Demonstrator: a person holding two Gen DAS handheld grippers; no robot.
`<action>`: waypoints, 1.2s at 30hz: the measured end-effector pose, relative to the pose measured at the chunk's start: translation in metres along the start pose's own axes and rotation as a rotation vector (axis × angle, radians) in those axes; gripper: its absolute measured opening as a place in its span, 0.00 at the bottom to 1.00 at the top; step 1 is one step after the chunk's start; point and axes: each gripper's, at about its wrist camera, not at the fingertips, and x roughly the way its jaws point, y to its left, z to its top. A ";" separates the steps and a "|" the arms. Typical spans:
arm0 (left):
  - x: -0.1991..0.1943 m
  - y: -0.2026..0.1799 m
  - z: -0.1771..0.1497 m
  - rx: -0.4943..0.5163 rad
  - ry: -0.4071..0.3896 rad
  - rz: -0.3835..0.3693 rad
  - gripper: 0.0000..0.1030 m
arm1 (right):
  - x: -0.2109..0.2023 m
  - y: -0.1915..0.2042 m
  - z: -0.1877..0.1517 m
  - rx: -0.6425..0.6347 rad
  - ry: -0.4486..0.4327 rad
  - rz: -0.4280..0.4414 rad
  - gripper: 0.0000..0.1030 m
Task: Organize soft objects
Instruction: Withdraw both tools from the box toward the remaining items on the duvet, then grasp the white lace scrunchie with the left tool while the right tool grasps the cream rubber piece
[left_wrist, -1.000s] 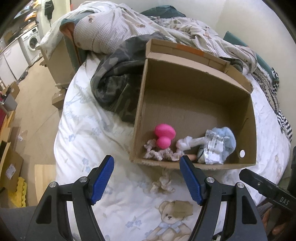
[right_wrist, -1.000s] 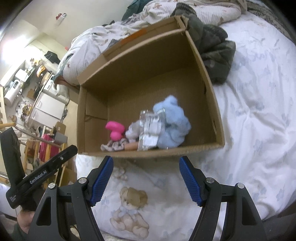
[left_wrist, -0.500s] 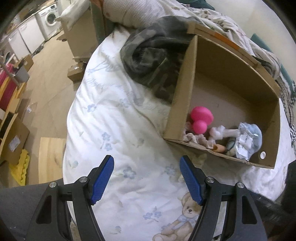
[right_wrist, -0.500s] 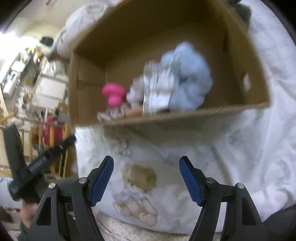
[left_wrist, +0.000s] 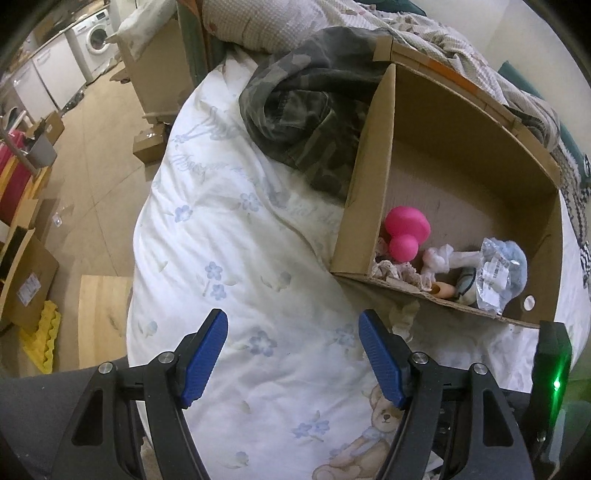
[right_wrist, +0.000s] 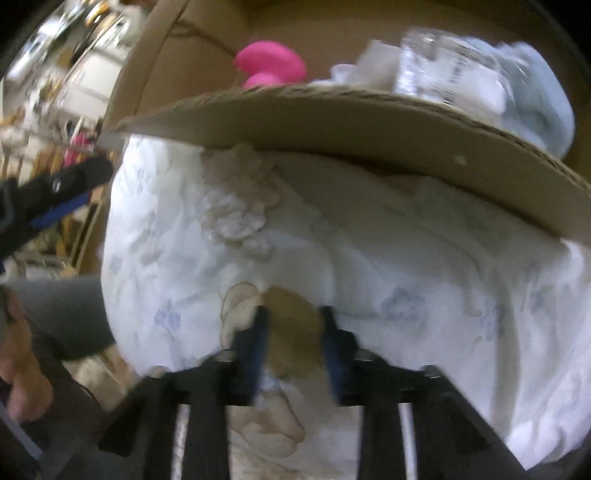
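Note:
A cardboard box (left_wrist: 373, 192) lies on the bed and holds a pink toy (left_wrist: 406, 230), a white rope toy (left_wrist: 439, 258), a lacy cloth (left_wrist: 399, 271) and a blue plush in plastic (left_wrist: 502, 269). A pale frilly cloth (right_wrist: 240, 206) lies on the duvet just outside the box's front wall (right_wrist: 332, 125). My left gripper (left_wrist: 293, 354) is open and empty over the duvet, left of the box. My right gripper (right_wrist: 291, 332) is low over the duvet's printed teddy bear, jaws partly closed with nothing between them; the view is blurred.
A camouflage garment (left_wrist: 310, 122) lies beside the box's left wall. Bedding is piled behind the box (left_wrist: 443, 40). The bed edge drops to a floor (left_wrist: 92, 155) with cardboard boxes and a washing machine (left_wrist: 96, 48).
My right gripper dropped down close to the duvet in front of the box and its jaws narrowed. My left gripper swung left, away from the box.

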 end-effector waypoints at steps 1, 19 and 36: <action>0.001 0.000 0.000 -0.001 0.005 -0.001 0.69 | -0.001 0.001 0.000 -0.010 -0.003 0.000 0.14; 0.043 -0.086 -0.017 0.299 0.074 -0.001 0.69 | -0.072 -0.031 -0.019 0.076 -0.225 0.039 0.08; 0.058 -0.080 -0.024 0.330 0.087 0.032 0.15 | -0.087 -0.041 -0.023 0.082 -0.263 0.028 0.08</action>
